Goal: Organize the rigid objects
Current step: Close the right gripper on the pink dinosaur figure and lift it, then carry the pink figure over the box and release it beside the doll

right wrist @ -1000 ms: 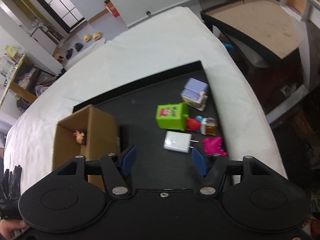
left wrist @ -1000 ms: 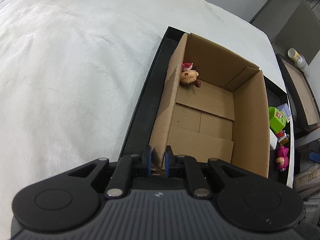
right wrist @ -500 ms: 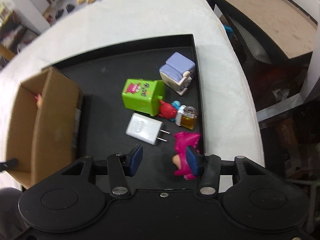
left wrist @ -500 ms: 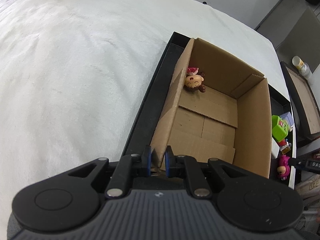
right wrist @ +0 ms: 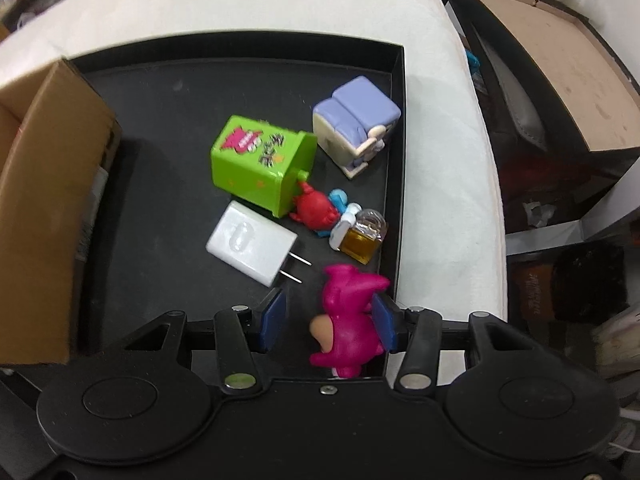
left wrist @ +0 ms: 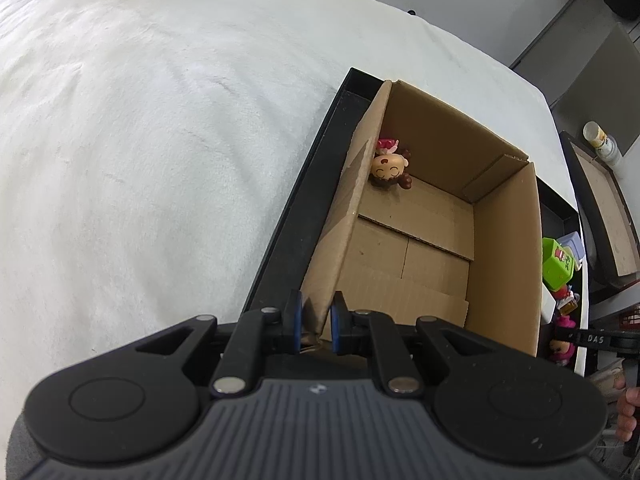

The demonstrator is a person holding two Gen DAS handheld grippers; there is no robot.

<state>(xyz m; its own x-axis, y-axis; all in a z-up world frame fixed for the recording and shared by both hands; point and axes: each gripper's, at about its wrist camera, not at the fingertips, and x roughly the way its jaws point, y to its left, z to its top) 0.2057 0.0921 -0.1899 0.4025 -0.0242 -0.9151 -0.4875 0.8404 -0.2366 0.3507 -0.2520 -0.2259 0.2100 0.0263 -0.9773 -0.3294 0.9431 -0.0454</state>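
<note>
Tray: the black tray [right wrist: 240, 80] lies on the white cloth [left wrist: 140, 140] and carries everything I have to sort.
Box: the cardboard box [left wrist: 504, 264] stands at one end of the tray, open-topped, with one small doll [left wrist: 388, 168] already in its far corner.
My left gripper [left wrist: 314, 320]: jaws pinched shut on the near corner of the box wall, steadying it.
Loose things: the green toy bin [right wrist: 260, 164], lilac toy [right wrist: 356, 120], white plug [right wrist: 252, 248], red figure [right wrist: 314, 212] and little bottle [right wrist: 362, 236] lie crowded near the tray's far side from the box.
My right gripper [right wrist: 326, 320]: pointing down over the pink figure [right wrist: 348, 320], which lies between my pads; the outer pad looks to touch it, the inner pad stands clear, so nothing is gripped yet.
Doing it well: I judge I should centre on the body, keep my outer finger inside the tray rim, close evenly, then lift straight up clear of the plug's prongs.
</note>
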